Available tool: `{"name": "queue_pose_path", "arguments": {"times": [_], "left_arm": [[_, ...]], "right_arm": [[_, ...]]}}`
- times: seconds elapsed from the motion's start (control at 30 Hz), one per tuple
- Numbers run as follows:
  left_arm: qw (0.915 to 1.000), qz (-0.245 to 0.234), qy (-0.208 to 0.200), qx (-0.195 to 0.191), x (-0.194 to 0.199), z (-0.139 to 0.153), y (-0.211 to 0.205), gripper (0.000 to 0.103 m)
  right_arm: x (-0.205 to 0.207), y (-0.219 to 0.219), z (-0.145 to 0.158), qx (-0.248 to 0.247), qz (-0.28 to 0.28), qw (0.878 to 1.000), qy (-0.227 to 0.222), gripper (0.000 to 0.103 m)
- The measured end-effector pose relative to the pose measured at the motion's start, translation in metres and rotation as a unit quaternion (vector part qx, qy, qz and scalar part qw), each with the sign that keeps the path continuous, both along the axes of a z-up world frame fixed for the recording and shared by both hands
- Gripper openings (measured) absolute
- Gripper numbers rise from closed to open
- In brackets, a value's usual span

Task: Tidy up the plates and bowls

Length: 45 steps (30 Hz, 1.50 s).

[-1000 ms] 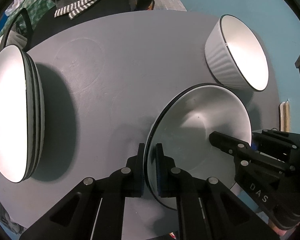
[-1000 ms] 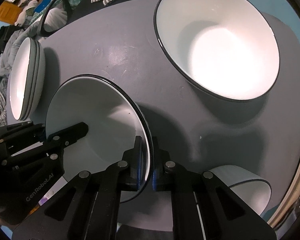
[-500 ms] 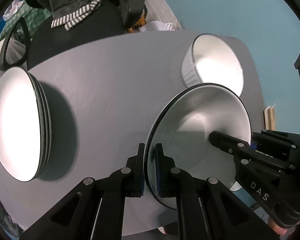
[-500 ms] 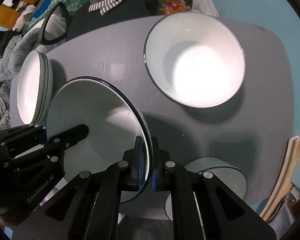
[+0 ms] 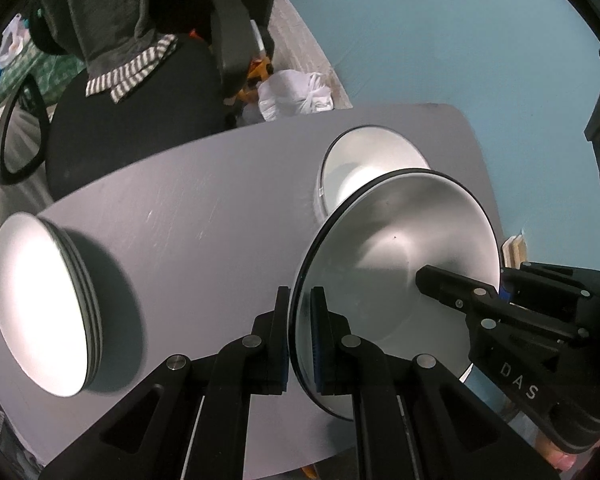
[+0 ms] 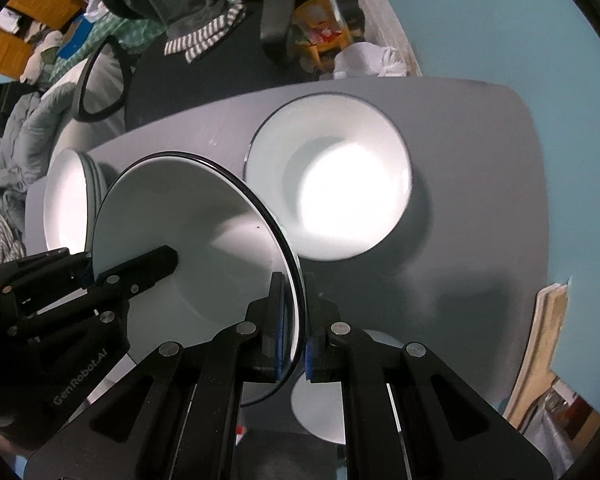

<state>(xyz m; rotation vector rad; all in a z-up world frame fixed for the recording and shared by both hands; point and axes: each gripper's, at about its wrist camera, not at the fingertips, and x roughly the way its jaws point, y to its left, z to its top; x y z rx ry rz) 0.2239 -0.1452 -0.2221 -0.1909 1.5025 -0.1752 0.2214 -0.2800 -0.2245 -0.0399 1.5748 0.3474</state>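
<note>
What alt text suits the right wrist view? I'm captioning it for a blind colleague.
Both tongs, right and left, grip opposite rims of a white black-rimmed plate above a grey table. Behind it stand a large white bowl and a plate stack; a smaller bowl sits partly hidden below.

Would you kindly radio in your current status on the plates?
Left gripper and right gripper both clamped on opposite rims of white black-rimmed plate. Plate clear of grey table. Nothing in the way.
</note>
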Motion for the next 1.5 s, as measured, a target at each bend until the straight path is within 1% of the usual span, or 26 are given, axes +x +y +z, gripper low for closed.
{"name": "queue_pose_path", "arguments": {"times": [0.3,0.63,1.03,1.37,1.5], "left_arm": [[0.9999,-0.010,-0.001,0.007,0.032,-0.002,-0.021,0.008],[0.9992,-0.029,0.015,0.022,0.061,-0.018,-0.040,0.010],[0.9983,-0.038,0.032,0.031,0.078,-0.032,-0.049,0.011],[0.9978,-0.044,0.037,0.034,0.082,-0.036,-0.052,0.012],[0.9964,-0.053,0.047,0.046,0.080,-0.043,-0.058,0.013]], "right_arm": [[0.029,-0.021,0.004,-0.005,-0.020,1.000,-0.003,0.007],[0.059,-0.038,-0.009,-0.007,-0.038,0.999,0.012,0.007],[0.074,-0.046,-0.023,-0.009,-0.046,0.999,0.028,0.007],[0.078,-0.043,-0.023,-0.027,-0.041,0.999,0.021,0.007],[0.077,-0.043,-0.024,-0.036,-0.044,0.998,0.022,0.011]]}}
